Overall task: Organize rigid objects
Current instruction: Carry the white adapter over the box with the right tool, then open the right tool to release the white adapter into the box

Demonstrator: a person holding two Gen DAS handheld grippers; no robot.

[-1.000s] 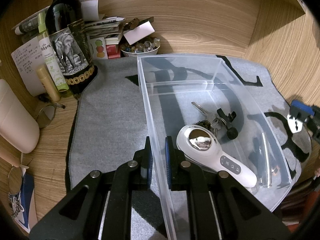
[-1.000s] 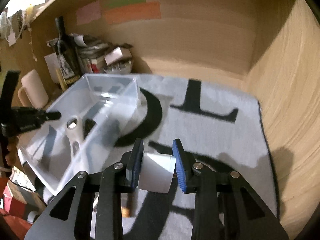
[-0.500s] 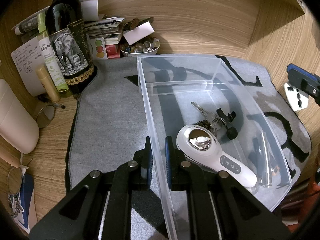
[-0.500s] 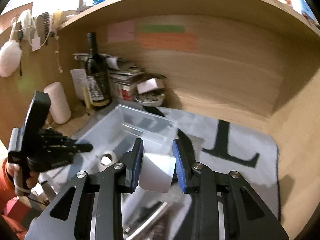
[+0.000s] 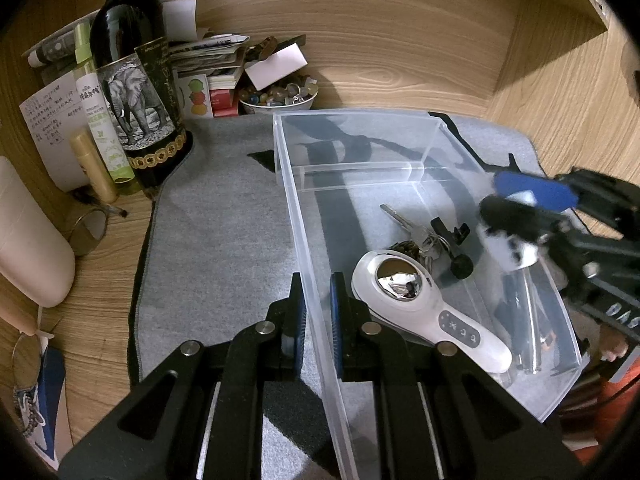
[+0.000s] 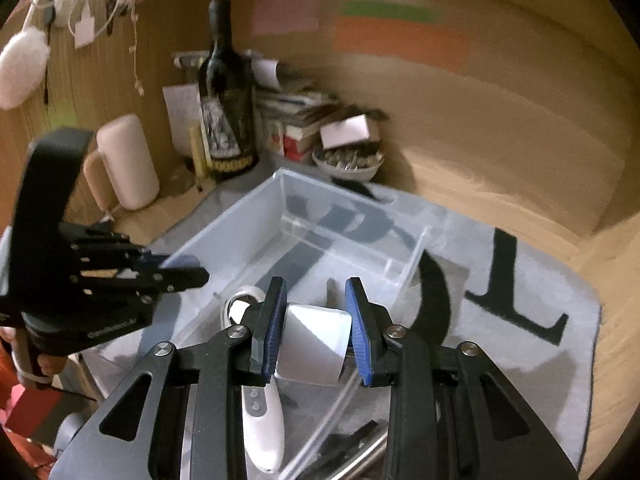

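A clear plastic bin (image 5: 360, 148) stands on the grey mat (image 5: 224, 216). My left gripper (image 5: 318, 312) is shut on the bin's left wall near the front corner. Inside lie a white handheld device with a chrome head (image 5: 420, 312), a bunch of keys (image 5: 416, 232), a black clip (image 5: 452, 240) and a clear tube (image 5: 528, 320). My right gripper (image 6: 316, 320) is shut on a white plug adapter (image 6: 312, 344) and hangs over the bin's right part. The left wrist view shows that gripper (image 5: 516, 216) blurred, with the adapter (image 5: 512, 248) above the bin's floor.
A dark wine bottle (image 5: 136, 80), a spray bottle, papers and a bowl of small stones (image 5: 280, 96) crowd the back left corner. A pale cylinder-shaped container (image 5: 28, 240) lies at the left. Wooden walls close the back and right. A person's hand holds each gripper.
My right gripper has carried the white adapter leftward from over the mat to above the bin. The left gripper has kept still on the bin wall.
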